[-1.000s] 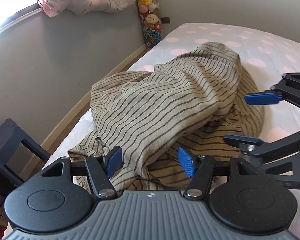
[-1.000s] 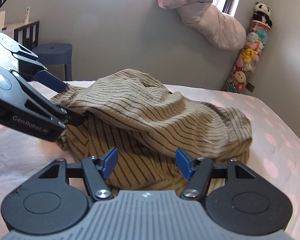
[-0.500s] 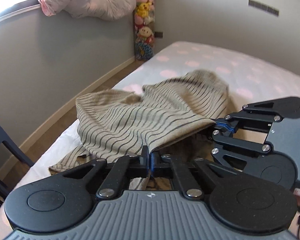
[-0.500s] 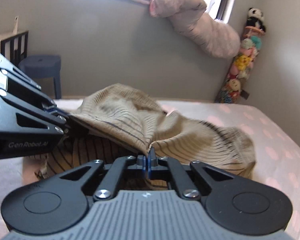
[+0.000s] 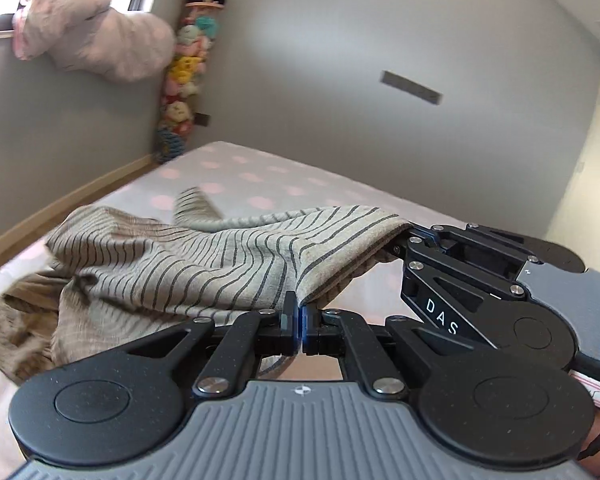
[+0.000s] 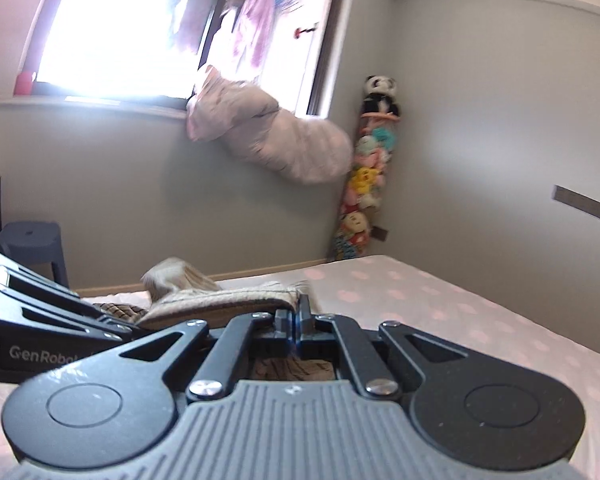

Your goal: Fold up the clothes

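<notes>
A beige garment with dark stripes [image 5: 204, 264] is lifted off the bed [image 5: 260, 184], its far part still trailing on the sheet at the left. My left gripper [image 5: 299, 322] is shut on its near edge. My right gripper [image 5: 410, 236] is shut on the same edge further right. In the right wrist view the right gripper [image 6: 299, 326] pinches the cloth [image 6: 224, 300], and the left gripper's arm [image 6: 52, 320] crosses at the left.
The bed has a white sheet with pink dots [image 6: 460, 312]. A grey wall runs along the far side, with a pink bundle [image 6: 284, 140] on the window sill, a column of stuffed toys [image 6: 364, 176] in the corner and a dark stool [image 6: 32, 240].
Both grippers went from open over the garment to shut on its edge, then rose with it. The cloth now hangs stretched between them above the bed.
</notes>
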Demonstrator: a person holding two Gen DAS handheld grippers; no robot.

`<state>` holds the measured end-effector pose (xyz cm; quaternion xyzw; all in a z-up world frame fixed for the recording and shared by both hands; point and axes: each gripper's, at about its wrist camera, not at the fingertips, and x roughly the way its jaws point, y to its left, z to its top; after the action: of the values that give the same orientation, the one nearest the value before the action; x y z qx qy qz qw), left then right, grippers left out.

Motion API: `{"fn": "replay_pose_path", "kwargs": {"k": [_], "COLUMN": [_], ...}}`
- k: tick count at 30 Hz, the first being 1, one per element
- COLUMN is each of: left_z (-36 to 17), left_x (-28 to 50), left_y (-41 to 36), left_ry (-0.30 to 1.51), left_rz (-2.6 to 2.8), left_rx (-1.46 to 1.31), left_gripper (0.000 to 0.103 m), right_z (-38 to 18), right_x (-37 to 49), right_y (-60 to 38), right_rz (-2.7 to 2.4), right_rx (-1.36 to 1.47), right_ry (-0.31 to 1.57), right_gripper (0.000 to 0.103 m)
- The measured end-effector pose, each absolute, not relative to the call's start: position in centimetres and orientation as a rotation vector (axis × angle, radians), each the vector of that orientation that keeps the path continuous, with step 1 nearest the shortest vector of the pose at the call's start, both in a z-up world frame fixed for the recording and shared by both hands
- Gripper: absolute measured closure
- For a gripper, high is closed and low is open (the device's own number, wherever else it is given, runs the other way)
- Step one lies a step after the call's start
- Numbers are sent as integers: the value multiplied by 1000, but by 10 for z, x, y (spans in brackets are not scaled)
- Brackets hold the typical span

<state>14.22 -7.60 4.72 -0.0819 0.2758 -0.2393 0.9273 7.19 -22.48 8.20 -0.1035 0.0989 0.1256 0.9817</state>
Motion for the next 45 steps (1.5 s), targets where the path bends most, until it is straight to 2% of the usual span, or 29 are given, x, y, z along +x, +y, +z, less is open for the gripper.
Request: {"fn": "replay_pose_path", "kwargs": {"k": [9,15,19,20,24,27,33,35,36,37,39,41,43,45], "left_z": [56,17,-5,-9,-17,-18,-22,-25,-28,-31,-39,-47,-56,-66], "left_x": [9,-64,-84,-84,-72,-51,17,35,42,46,52,53,51,48], "left_y": [-189,-259,-279,-279,-264,-239,-190,-175,-170,-165,-159,-158,-161,-167], "left_ry": [657,757,835,854,880,882,905,920,929,937,955,958,958,960], "left_rz": [-814,-971,-1030,-1040,-1008,-940,-701,-629,-602,-589,-590,-596,-603,-622], "left_rx": [-122,1,56,67,64,38,-15,-22,-24,-32,-56,-84,-117,-125], "left_gripper": [103,103,101,100,74,55,50,48,46,44,41,41,41,41], "right_z": [84,43,7,-1,-21,-19,-3,6,10,12,14,5,-9,-24], "right_x": [-83,-166,-204,-209,-216,-219,-227,-226,-223,-219,-208,-190,-170,-152], "right_y": [-361,-429,-464,-470,-488,-484,-479,-476,-474,-471,-464,-458,-454,-455], "right_rz": [10,-158,-265,-286,-323,-343,-397,-398,-392,-371,-312,-255,-215,-204], "right_rx": [-12,95,170,189,249,218,122,103,95,94,102,114,118,127], "right_ry": [228,346,440,466,548,557,554,547,538,535,541,579,636,696], "right_gripper": [101,101,101,101,100,95,90,80,68,64,62,48,21,19]}}
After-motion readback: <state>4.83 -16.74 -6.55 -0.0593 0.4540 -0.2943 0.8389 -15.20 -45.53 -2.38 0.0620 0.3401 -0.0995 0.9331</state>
